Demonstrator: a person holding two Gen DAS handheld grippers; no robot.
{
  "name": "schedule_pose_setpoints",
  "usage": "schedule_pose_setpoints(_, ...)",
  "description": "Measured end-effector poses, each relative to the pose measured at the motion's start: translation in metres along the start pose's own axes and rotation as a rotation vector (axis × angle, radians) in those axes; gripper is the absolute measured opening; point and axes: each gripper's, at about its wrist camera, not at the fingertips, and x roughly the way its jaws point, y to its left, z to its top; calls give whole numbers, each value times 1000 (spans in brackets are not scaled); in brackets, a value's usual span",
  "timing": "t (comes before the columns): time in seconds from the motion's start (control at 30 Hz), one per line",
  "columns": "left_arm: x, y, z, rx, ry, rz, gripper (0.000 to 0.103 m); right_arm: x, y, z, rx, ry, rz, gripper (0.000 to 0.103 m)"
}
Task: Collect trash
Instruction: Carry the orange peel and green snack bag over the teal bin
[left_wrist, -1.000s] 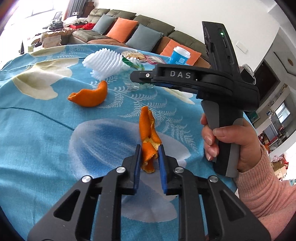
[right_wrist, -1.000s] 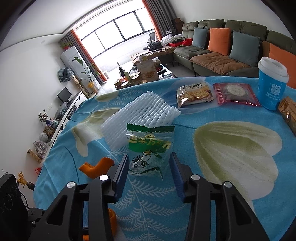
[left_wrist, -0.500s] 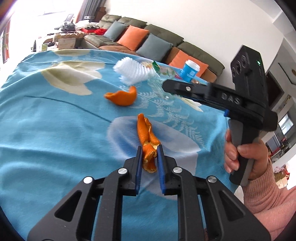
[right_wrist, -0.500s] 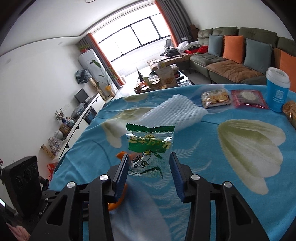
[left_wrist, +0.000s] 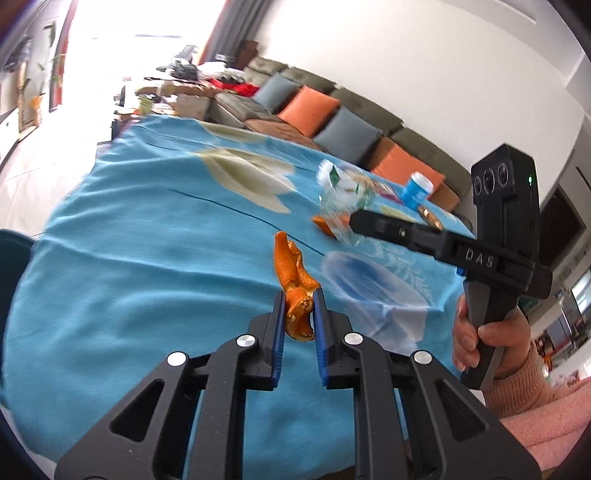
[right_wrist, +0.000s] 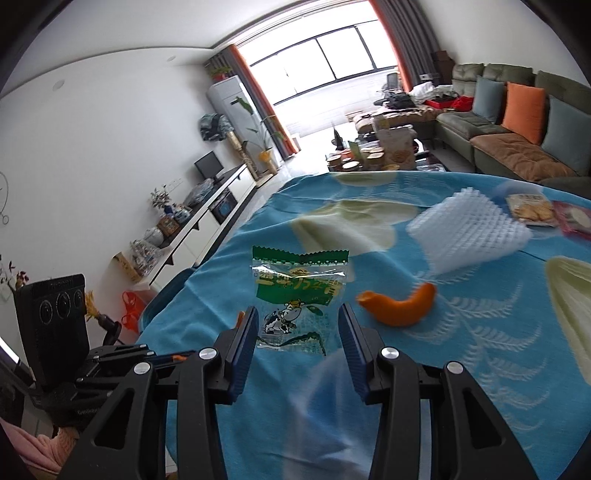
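Orange peel, a long curled strip, is clamped between the narrow blue pads of the left gripper, lifted above the blue floral tablecloth that serves as the landmark. To the right of it over the same cloth, the right gripper grips a clear green-printed snack wrapper by its side edges, its jaws about half spread around the crinkled film; a hand in a pink sleeve holds its handle. A second curved peel lies on the cloth beyond the wrapper's right edge. Farther back on the cloth rests a white foam fruit net, with a cracker packet near the cloth's far right edge and a blue cup beyond.
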Motion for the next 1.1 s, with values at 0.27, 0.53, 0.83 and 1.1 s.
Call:
schedule_pose_setpoints(0.27, -54, 44, -9, -86, -96, 87, 15, 30, 46, 5, -89, 58, 87, 43)
schedule_pose_setpoints(0.53, -99, 88, -16, -177, -175, 197, 15, 63, 95, 13, -181, 95, 158, 43)
schedule_pose_setpoints(0.83, -143, 137, -25, -280, -250, 311, 15, 98, 137, 20, -255, 152, 234, 43)
schedule_pose_setpoints(1.1, -160, 168, -33, -344, -258, 373, 15, 124, 165, 26, -305, 193, 266, 43)
